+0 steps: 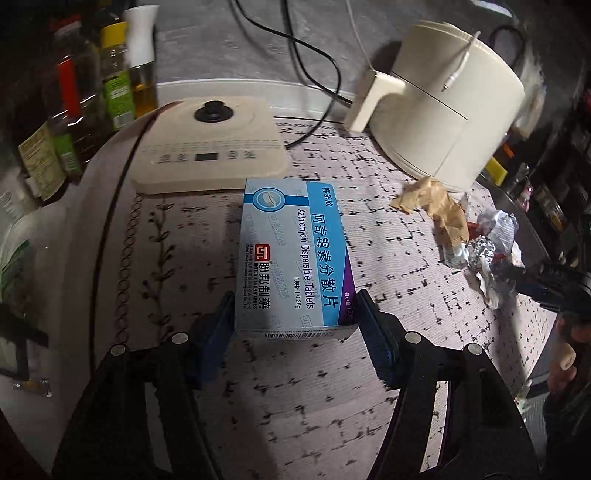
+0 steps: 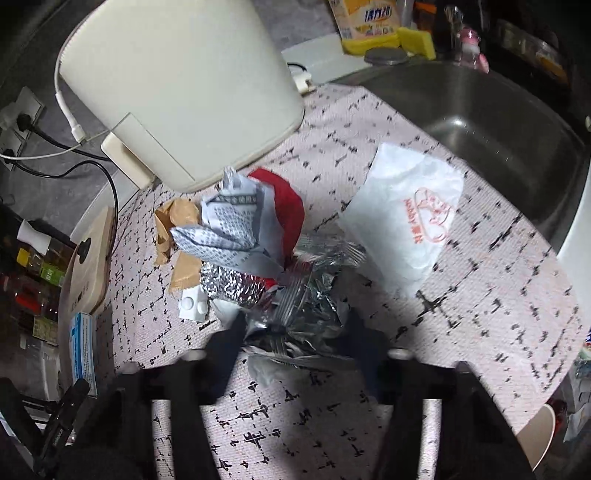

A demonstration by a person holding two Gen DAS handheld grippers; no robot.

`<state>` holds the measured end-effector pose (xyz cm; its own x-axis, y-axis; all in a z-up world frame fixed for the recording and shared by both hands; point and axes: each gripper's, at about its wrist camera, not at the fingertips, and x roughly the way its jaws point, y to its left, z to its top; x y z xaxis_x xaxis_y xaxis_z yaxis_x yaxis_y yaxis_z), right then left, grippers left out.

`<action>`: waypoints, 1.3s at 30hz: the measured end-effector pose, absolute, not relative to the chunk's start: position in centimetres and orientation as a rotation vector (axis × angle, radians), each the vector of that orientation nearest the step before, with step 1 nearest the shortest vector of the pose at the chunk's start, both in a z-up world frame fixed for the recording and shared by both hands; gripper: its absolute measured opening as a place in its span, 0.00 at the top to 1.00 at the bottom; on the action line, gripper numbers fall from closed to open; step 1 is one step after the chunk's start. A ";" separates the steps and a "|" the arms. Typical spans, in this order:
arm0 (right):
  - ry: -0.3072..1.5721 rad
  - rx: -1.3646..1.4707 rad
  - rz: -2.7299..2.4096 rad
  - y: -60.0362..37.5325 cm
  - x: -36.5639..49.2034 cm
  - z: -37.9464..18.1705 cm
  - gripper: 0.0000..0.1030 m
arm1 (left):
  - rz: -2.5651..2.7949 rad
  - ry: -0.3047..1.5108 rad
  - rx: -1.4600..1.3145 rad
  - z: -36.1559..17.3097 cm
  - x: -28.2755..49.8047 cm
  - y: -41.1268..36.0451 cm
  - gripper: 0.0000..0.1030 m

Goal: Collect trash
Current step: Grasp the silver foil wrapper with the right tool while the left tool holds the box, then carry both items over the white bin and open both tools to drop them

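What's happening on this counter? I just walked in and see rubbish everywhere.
A person with two handheld grippers is collecting trash. The left gripper holds a blue medicine box between its pads. The right gripper straddles crumpled foil wrappers in a pile of paper scraps; whether it has closed is unclear. A white paper bag lies near the sink.

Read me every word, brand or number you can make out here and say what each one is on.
"Azithromycin Dispersible Tablets", medicine box.
"阿奇霉素分散片", same box.
"联邦制药" and "UNITED LABORATORIES", same box.
"0.25g", same box.
"Hubby", white plastic bag.
Crumpled printed leaflet, bottle labels and yellow carton: too small or blurred.
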<state>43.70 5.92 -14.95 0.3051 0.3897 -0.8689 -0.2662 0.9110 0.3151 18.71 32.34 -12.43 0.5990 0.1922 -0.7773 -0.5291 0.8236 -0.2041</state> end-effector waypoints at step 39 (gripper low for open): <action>1.080 0.146 0.662 -10.6 32.1 -10.1 0.89 | 0.475 0.737 -0.381 -7.8 9.1 12.5 0.37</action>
<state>32.09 -10.57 -10.07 0.3005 0.5652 -0.7683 -0.4280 0.7997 0.4209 9.10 12.49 -7.80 0.6439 0.2760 -0.7136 -0.5361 0.8281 -0.1635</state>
